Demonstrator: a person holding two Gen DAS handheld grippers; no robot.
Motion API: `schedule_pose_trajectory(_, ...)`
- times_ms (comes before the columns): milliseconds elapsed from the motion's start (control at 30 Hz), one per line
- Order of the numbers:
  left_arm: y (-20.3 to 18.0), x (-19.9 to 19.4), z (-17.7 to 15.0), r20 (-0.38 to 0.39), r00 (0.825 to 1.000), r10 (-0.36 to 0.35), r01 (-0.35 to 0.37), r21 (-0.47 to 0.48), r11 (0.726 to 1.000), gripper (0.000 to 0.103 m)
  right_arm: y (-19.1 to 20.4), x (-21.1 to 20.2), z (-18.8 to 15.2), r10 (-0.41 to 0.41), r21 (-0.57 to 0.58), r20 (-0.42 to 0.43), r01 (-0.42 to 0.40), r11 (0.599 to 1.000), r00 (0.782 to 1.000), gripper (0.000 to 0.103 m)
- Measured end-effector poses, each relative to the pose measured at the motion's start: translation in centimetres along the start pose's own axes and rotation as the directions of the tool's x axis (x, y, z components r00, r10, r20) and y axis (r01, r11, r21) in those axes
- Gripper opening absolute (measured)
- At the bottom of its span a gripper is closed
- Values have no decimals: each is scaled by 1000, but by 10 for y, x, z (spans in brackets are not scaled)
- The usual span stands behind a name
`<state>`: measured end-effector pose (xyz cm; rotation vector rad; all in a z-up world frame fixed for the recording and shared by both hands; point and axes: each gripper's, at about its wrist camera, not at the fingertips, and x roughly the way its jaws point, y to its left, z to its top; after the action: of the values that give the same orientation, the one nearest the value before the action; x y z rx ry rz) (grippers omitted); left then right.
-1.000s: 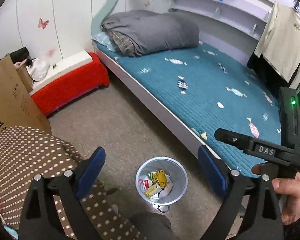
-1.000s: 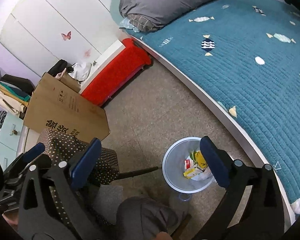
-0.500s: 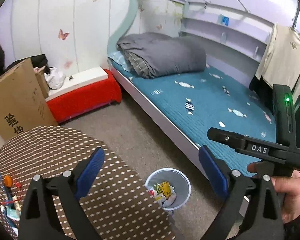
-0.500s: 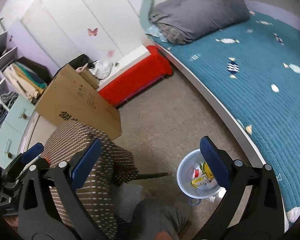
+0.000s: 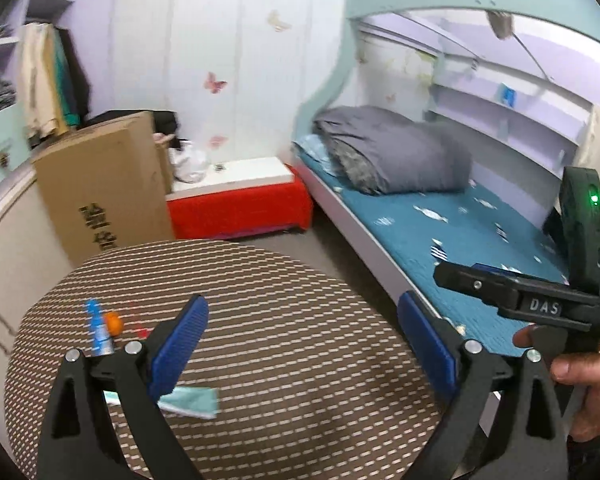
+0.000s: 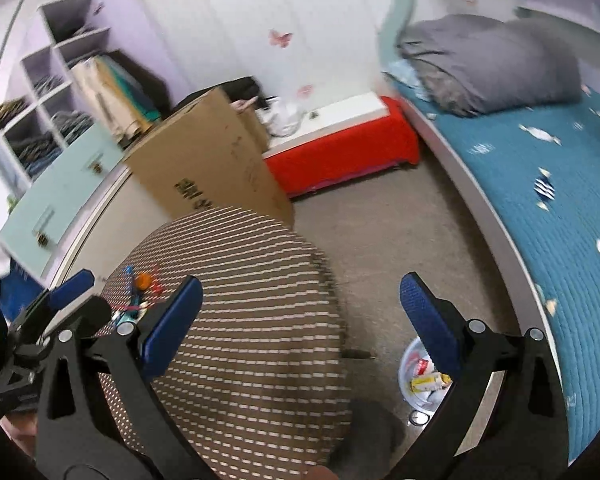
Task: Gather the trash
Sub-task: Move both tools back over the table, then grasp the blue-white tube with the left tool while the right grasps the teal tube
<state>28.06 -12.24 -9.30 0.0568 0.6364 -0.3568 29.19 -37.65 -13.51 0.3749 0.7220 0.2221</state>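
Just then my left tongs (image 5: 302, 344) and right tongs (image 6: 300, 320) gaped empty above the round table (image 5: 300, 320), lined up on its teal wrapper (image 5: 192, 400), while the bin (image 6: 410, 368) waited on the floor beside it.

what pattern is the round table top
Brown with rows of small white dashes, like a woven dotted cloth on the round table. The left wrist view shows it best.

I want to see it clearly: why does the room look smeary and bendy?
Left wrist view: motion blur smears the grey blanket and teal wrapper; the fisheye bends the walls. Right wrist view: blurred too, and the bed edge curves; black corners frame both.
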Motion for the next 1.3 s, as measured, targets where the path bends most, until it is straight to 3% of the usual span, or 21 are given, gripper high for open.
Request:
schedule_pose_trajectory(267, 79, -27, -24, 2, 987, 159, -157, -141, 977, 94, 73, 29, -6, 67, -171, -50, -75, 982, 996, 97)
schedule_pose_trajectory(400, 135, -29, -53, -61, 961, 270, -276, -271, 922, 94, 105, 47, -14, 88, -258, -85, -107, 960, 993, 97)
schedule_pose_trajectory(500, 166, -23, -73, -127, 942, 309, -334, -320, 887, 94, 122, 59, -22, 105, -313, -118, -137, 940, 988, 97)
schedule_pose_trajectory(600, 184, -16, -86, -175, 929, 327, -369, -341, 865, 94, 136, 73, -30, 113, -361, -154, -163, 918, 981, 97)
schedule_pose_trajectory(867, 212, 13, -111, -276, 910, 311, -397, -358, 845, 93, 173, 110, -54, 116, -490, -260, -235, 839, 959, 97)
schedule_pose_trajectory(1067, 220, 24, -116, -287, 915, 284, -371, -321, 871, 56, 204, 139, -70, 103, -580, -318, -280, 765, 942, 96)
schedule_pose_trajectory(1133, 221, 23, -116, -281, 923, 263, -347, -311, 885, 26, 216, 147, -75, 94, -609, -334, -291, 738, 938, 96)
schedule_pose_trajectory(1200, 225, 22, -117, -282, 928, 243, -328, -310, 892, 12, 227, 154, -82, 89, -639, -348, -305, 706, 933, 94)
schedule_pose_trajectory(1300, 228, 16, -122, -269, 939, 215, -297, -316, 901, 10, 240, 166, -92, 80, -657, -387, -335, 675, 919, 70)
